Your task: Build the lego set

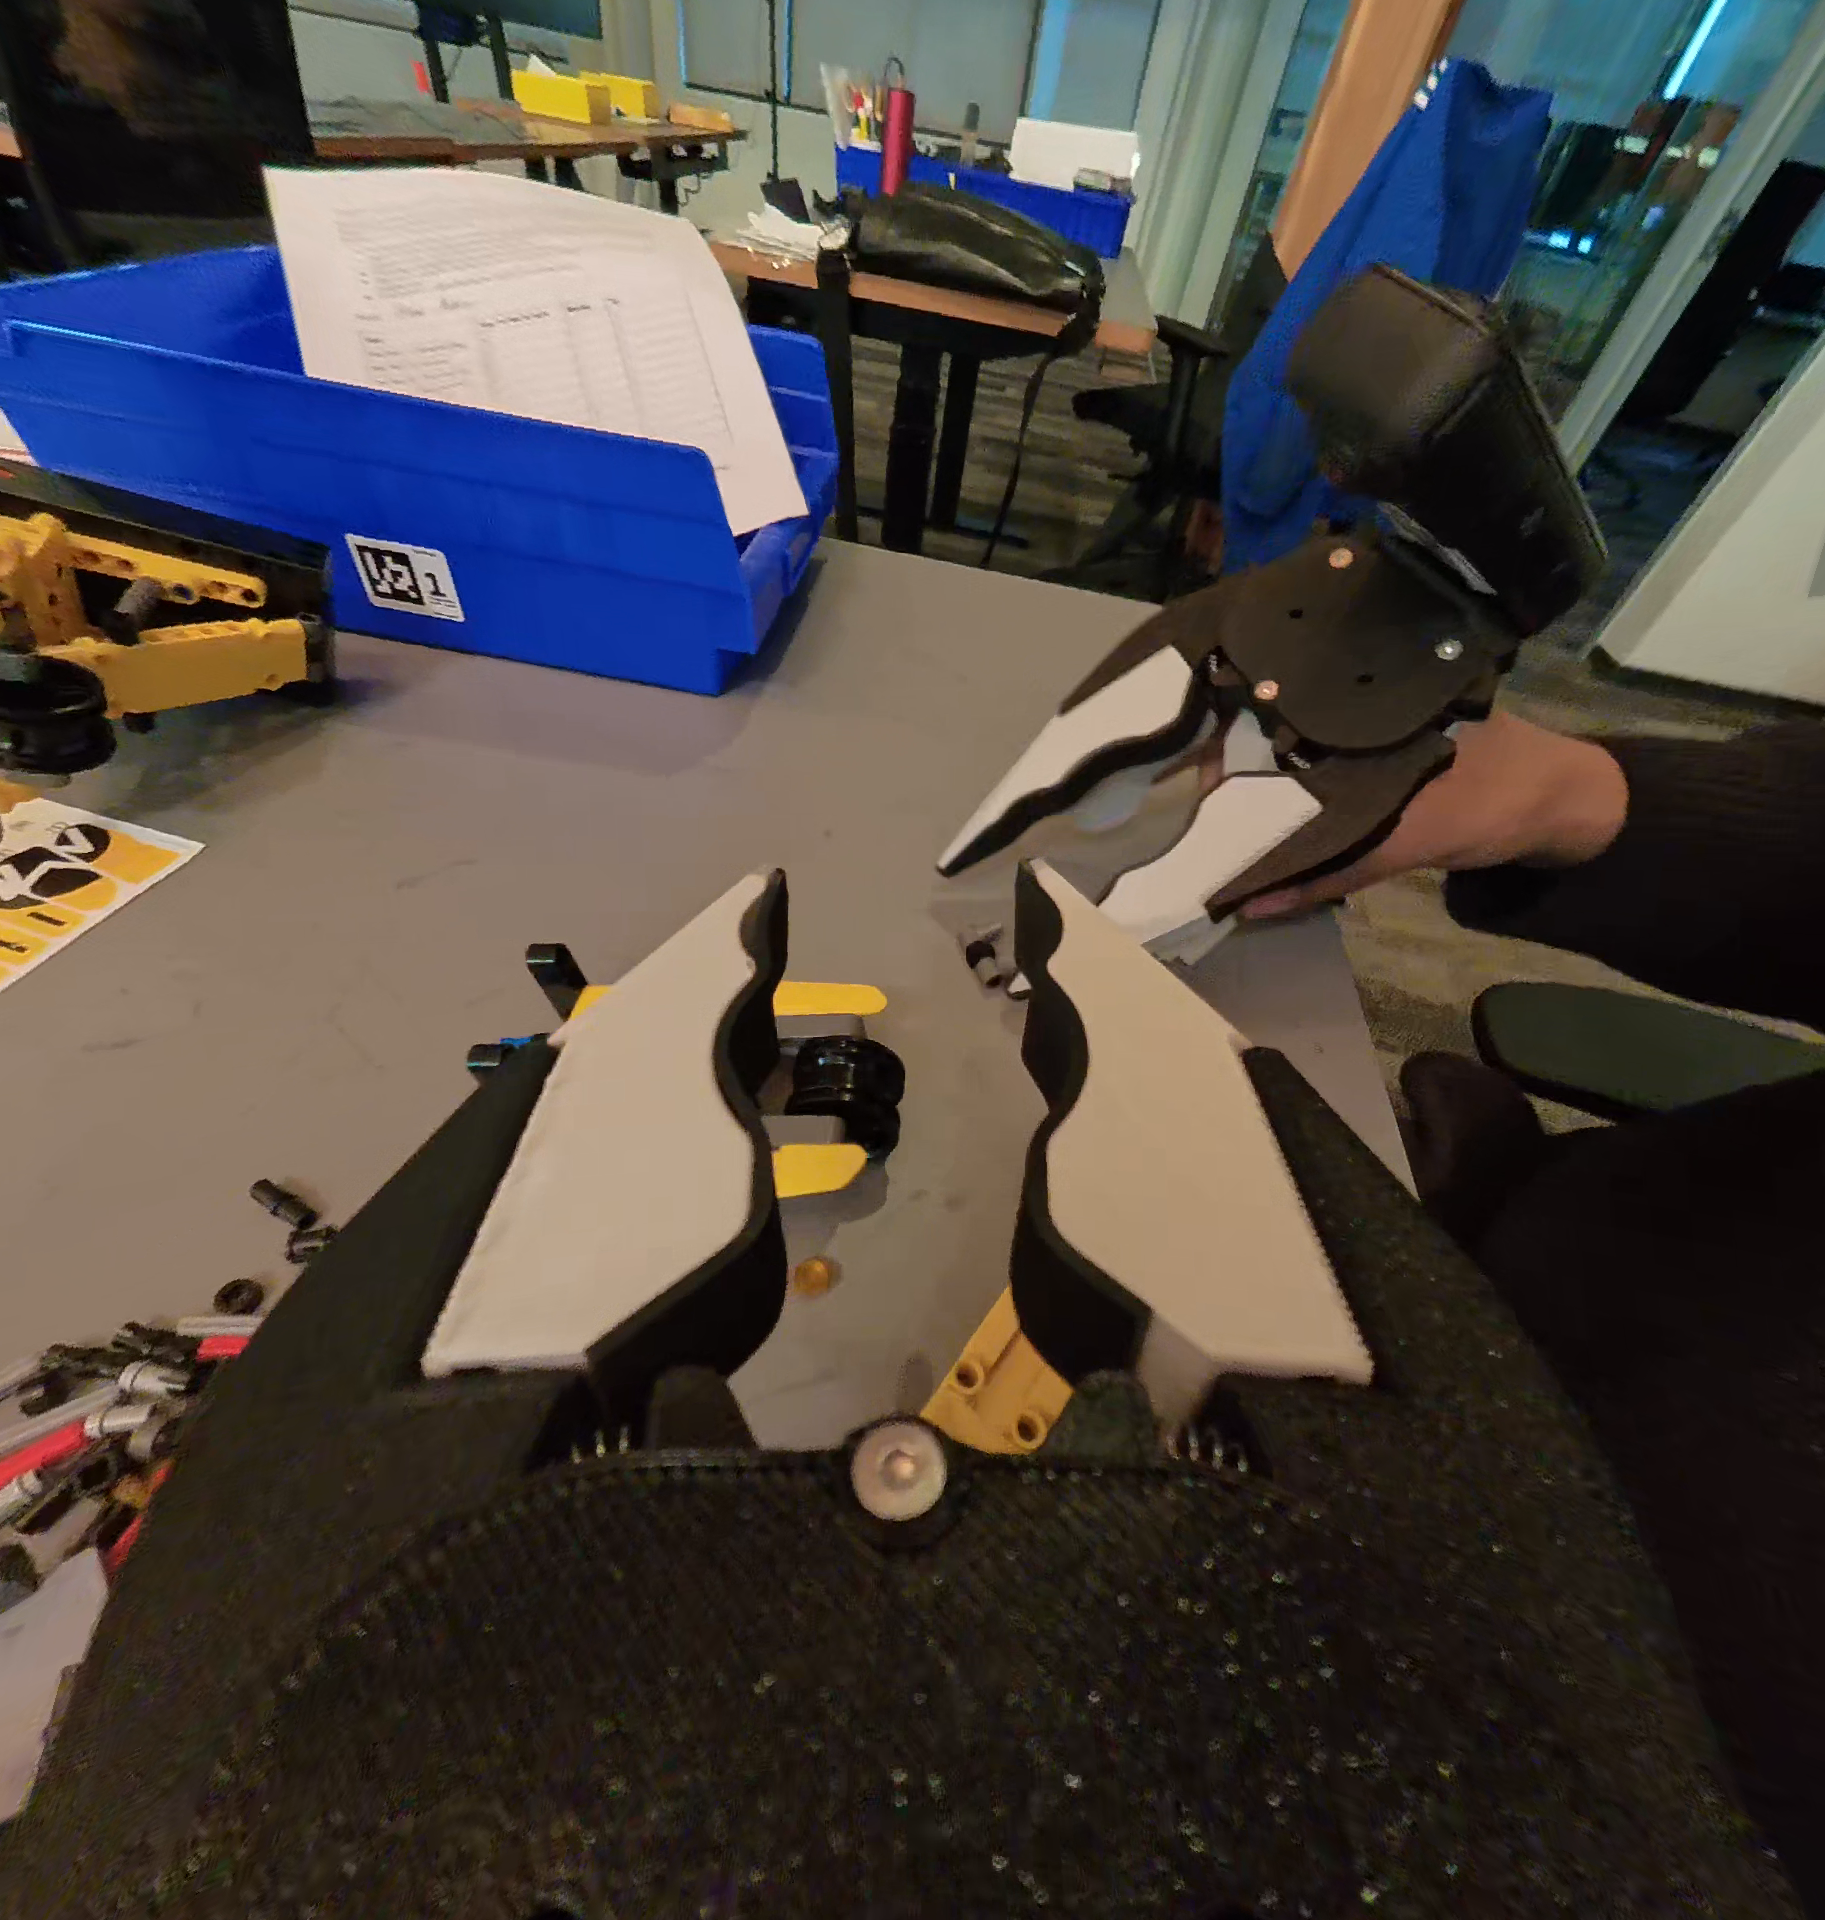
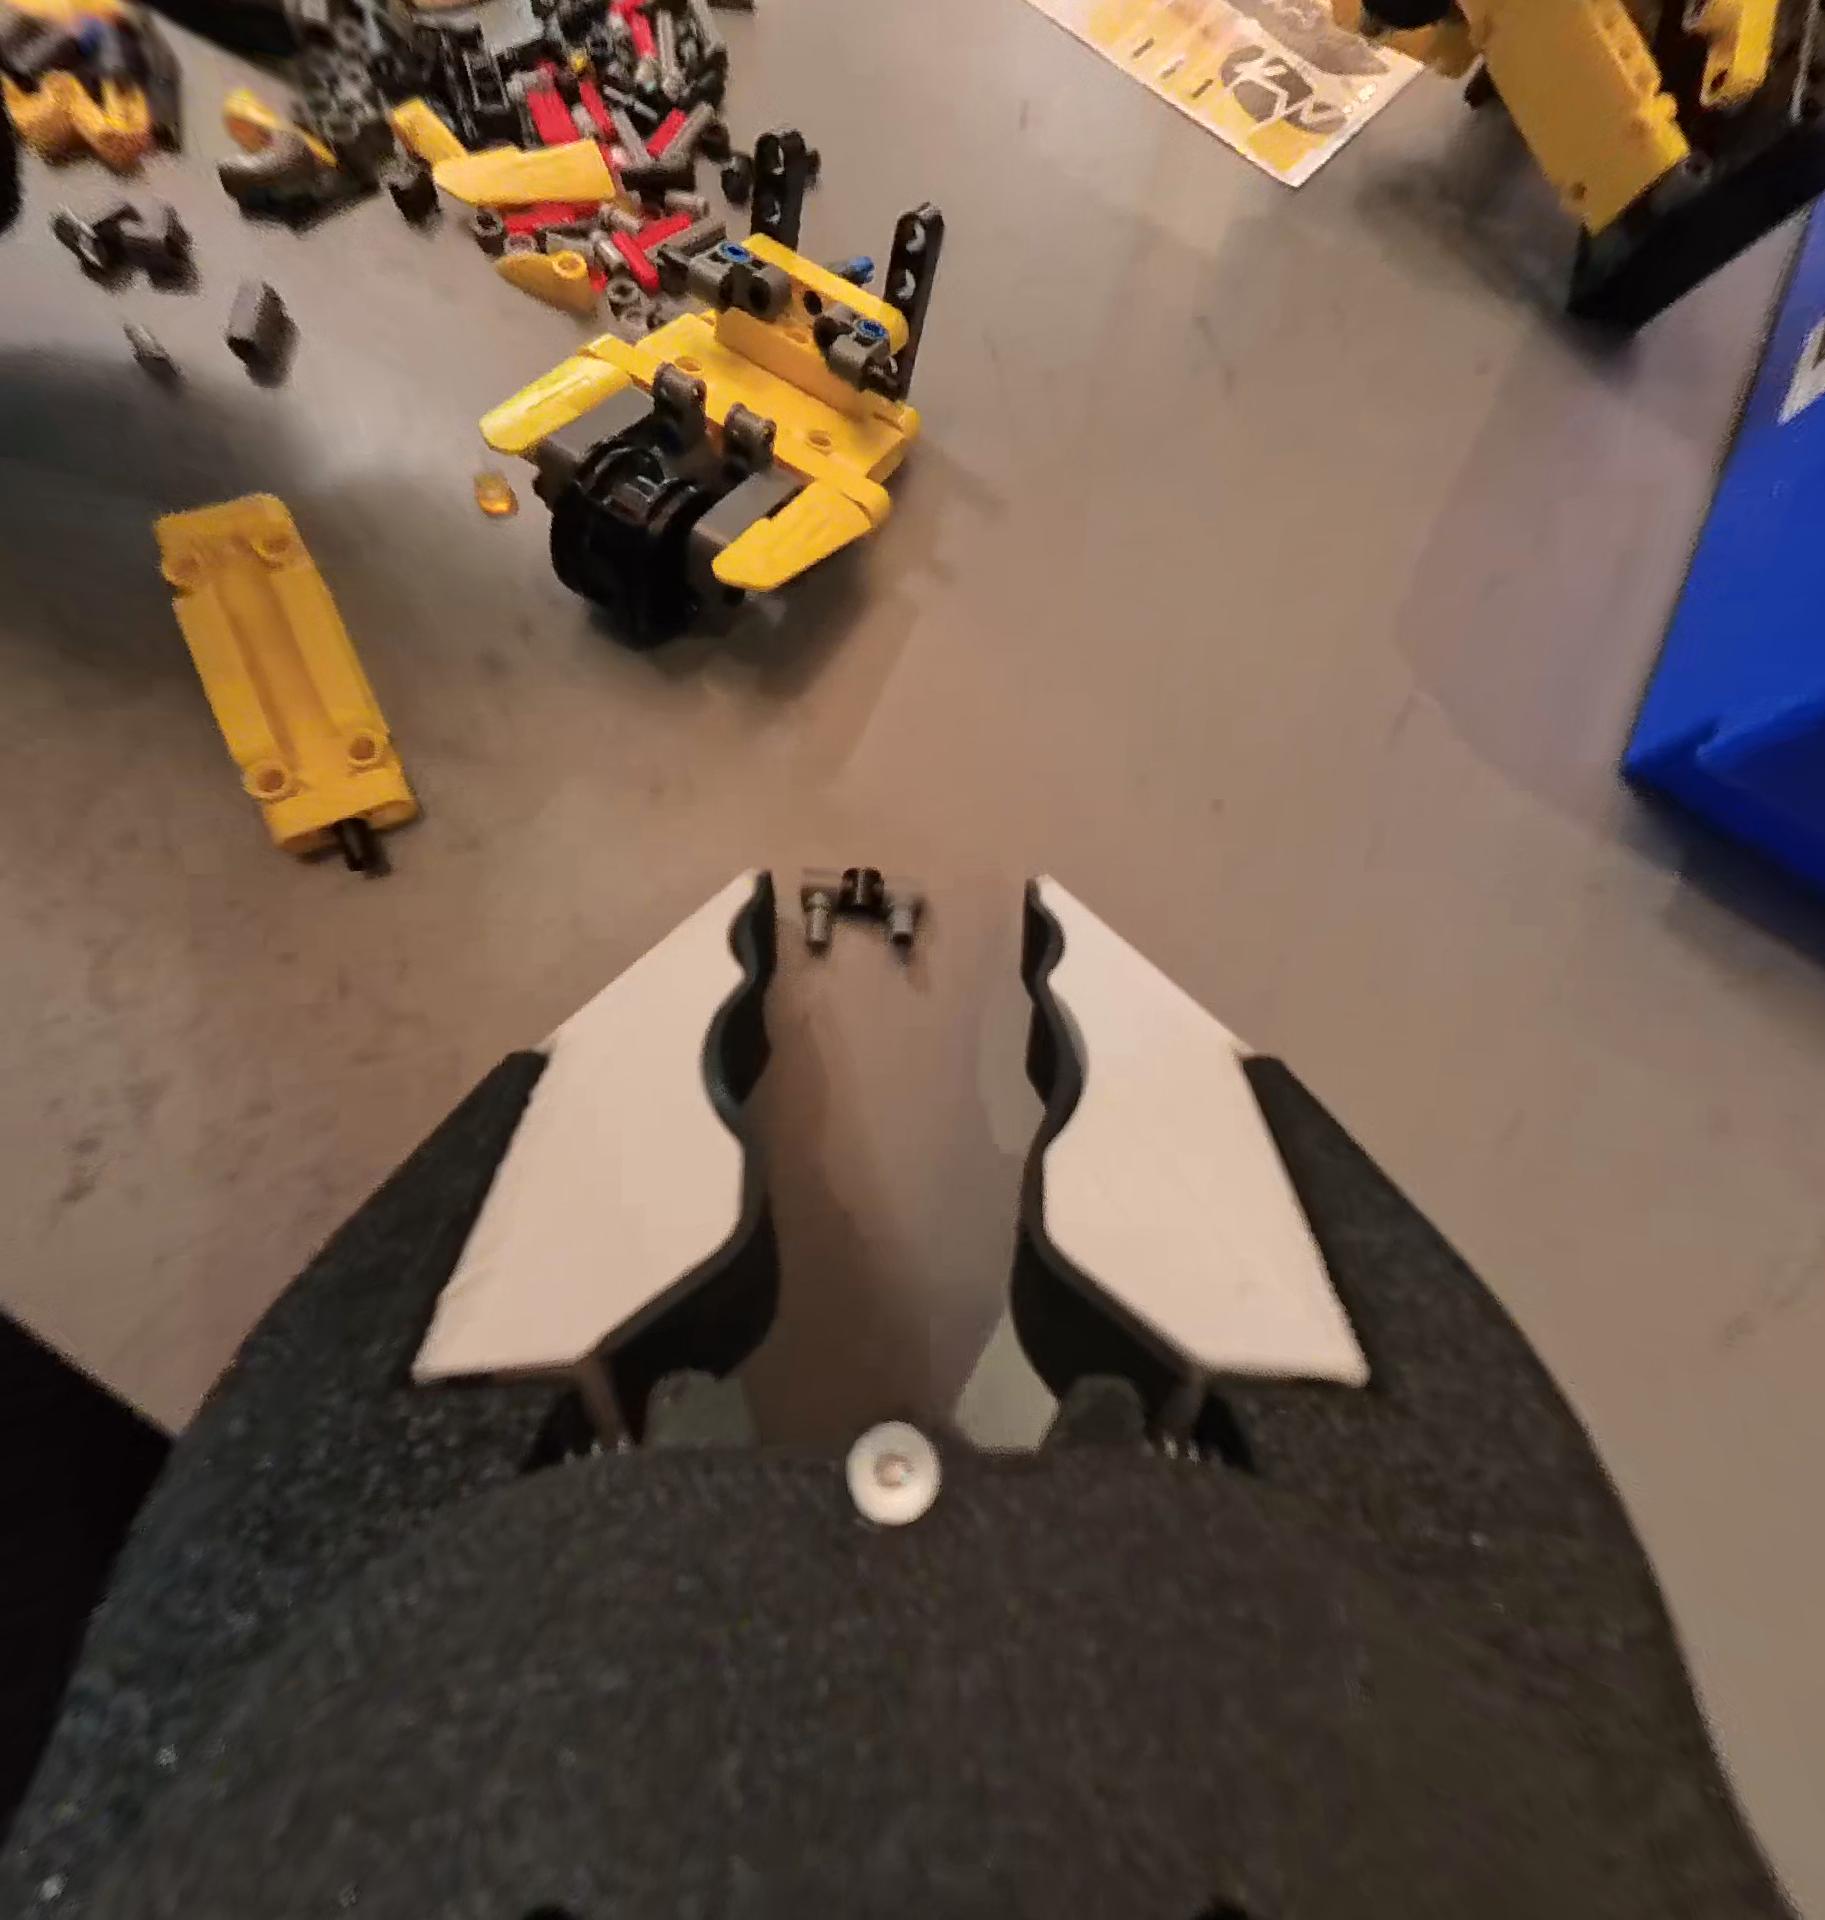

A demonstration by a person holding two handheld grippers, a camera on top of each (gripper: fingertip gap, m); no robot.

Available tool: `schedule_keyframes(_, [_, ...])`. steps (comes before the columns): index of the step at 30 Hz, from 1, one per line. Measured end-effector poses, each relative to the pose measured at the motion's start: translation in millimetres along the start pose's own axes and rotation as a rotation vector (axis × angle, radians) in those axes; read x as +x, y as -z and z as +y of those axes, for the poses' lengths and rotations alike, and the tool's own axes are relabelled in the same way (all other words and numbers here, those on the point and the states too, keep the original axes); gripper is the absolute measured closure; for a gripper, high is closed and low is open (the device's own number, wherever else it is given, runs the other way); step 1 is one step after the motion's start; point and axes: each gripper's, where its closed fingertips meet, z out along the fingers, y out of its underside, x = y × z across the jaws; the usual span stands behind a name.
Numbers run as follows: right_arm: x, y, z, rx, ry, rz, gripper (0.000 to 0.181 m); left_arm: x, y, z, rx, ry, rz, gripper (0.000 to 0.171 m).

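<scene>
The right gripper [image 2: 895, 899] hangs over the grey desk [image 2: 1251, 644] with fingers apart and empty, a small black plastic connector piece [image 2: 861, 902] lying on the desk between the fingertips. The left gripper [image 1: 900, 899], fingers likewise apart and empty, hovers above a yellow-and-black brick assembly with a black wheel hub [image 1: 835, 1091]. Farther off stands a blue plastic bin [image 1: 534, 520].

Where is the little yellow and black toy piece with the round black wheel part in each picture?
Left wrist view: the yellow and black assembly lies on the grey table, mid-frame, partly hidden behind the left gripper.
Right wrist view: it sits upper centre, well beyond the right gripper.
Shared landmark: the blue bin.
</scene>
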Motion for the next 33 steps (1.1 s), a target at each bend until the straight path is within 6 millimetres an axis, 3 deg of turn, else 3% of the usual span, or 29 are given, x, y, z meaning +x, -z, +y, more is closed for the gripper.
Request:
schedule_keyframes(4, [2,13,-3,0.068,-0.047,0.031,0.165,-5,1,-1,0.028,0.09,0.032,0.13])
schedule_keyframes(11, [-4,3,4,-0.001,-0.09,-0.041,0.178,-9,-1,7,-0.002,0.113,0.038,0.129])
schedule_keyframes(16, [-4,4,0,0.023,-0.111,-0.072,0.18,0,-11,18,-0.097,0.053,0.034,0.135])
schedule_keyframes(21, [-1,3,-1,0.024,-0.125,-0.068,0.18,31,-45,32,-0.287,0.032,0.074,0.148])
schedule_keyframes(28, [-5,2,-1,0.022,-0.122,-0.094,0.181,29,-74,74,-0.545,-0.068,-0.024,0.158])
schedule_keyframes(33, [-5,0,2,-0.001,-0.138,-0.111,0.181,24,-78,78,-0.551,-0.053,-0.047,0.158])
